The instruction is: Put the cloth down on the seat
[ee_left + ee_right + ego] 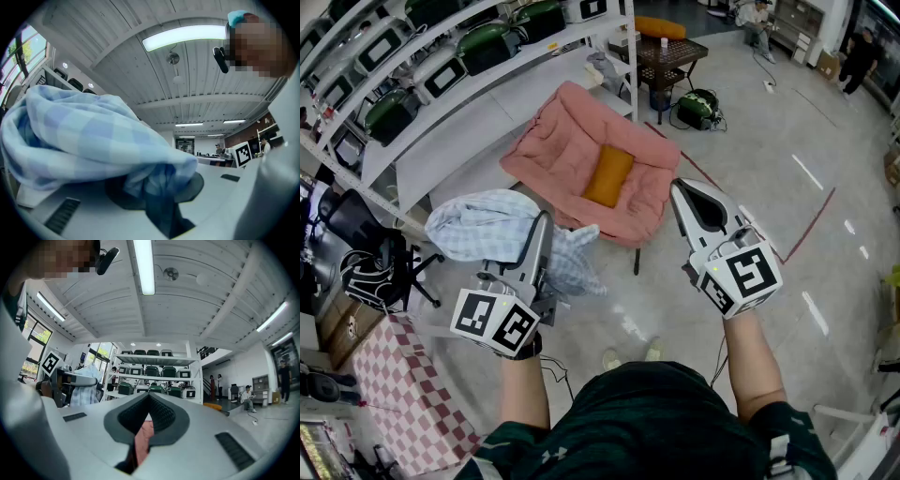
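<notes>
Checked light-blue cloth [483,225] is clamped in my left tongs [546,218]; right tongs [676,186] closed, empty. Pink padded seat [562,141] ahead, white shelving [487,84] crowding its left, grey floor [750,159] right.

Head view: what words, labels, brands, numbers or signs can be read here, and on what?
No readable text.
Left cube, right cube: black-and-white square markers, no letters.
Shelf cases: white panels, too small to read.
Shirt: small white emblem, no letters.

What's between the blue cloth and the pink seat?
Nothing: in the head view the cloth, clamped in the left hand-held gripper, hangs right at the near edge of the seat, over bare floor.
</notes>
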